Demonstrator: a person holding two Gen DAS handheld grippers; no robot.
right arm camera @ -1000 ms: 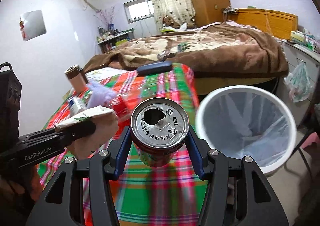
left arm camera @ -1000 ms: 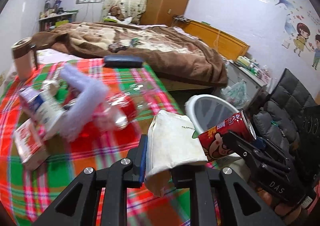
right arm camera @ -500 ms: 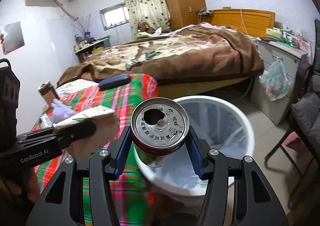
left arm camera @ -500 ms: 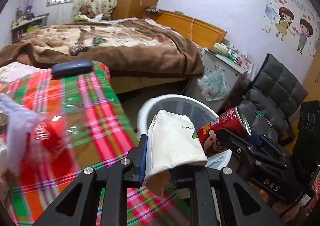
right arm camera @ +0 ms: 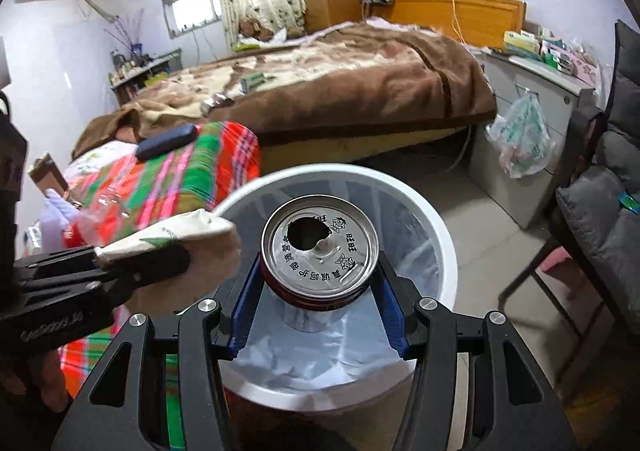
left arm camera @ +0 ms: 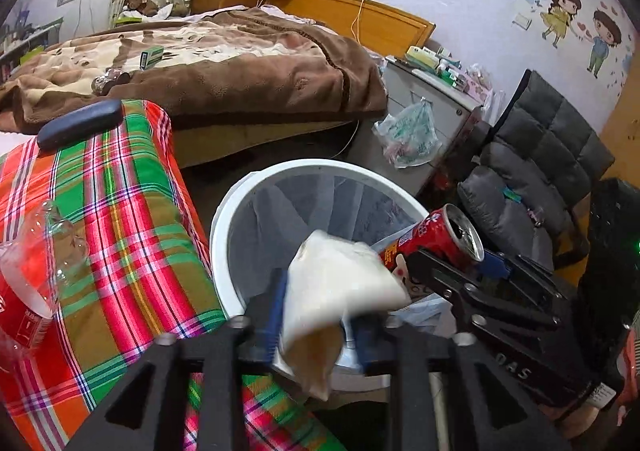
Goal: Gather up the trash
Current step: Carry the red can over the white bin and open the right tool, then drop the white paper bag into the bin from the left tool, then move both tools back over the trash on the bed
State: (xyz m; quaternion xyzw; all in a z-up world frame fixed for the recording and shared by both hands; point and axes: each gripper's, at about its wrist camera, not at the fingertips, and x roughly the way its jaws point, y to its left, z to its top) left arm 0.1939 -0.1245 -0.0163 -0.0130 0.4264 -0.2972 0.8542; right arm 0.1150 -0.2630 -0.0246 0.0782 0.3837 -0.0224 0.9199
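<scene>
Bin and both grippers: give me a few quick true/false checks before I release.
1. The right gripper holds a can. True.
2. The can's top is sealed. False: it has an open hole.
3. The left gripper is empty. False: it holds a white bag.
4. The bin has a liner. True.
5. The can lies inside the bin. False: it is held above it.

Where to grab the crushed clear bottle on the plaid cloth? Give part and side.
Grip the clear bottle across its crumpled body, just beyond the red label, coming from above: it lies flat on the plaid cloth, so probably only its top is open to the tool.
</scene>
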